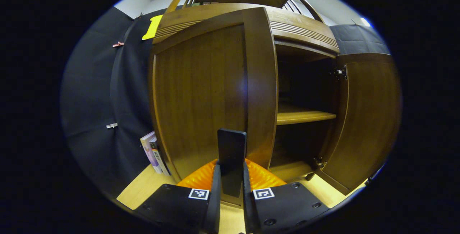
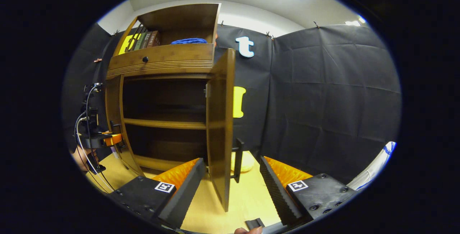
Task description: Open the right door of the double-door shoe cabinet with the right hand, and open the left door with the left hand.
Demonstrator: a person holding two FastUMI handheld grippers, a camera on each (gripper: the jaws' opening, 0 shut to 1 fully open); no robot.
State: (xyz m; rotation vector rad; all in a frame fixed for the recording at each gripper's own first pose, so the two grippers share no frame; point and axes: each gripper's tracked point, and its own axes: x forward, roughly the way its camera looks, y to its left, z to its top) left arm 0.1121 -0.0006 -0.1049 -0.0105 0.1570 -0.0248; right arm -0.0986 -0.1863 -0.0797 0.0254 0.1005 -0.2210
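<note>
Left gripper view: left gripper clamped on left door's handle, books leaning beside cabinet. Right gripper spread wide, straddling right door.

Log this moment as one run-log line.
left claw: shut on left door handle | right claw: open | right door: open

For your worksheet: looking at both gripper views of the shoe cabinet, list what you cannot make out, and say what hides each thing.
- Left gripper view: the left door hides the cabinet's left half.
- Left gripper view: the handle's lower end is hidden between the left gripper's fingers.
- Right gripper view: the right door is edge-on; its faces are unreadable.
- Right gripper view: titles of books too small.
</note>
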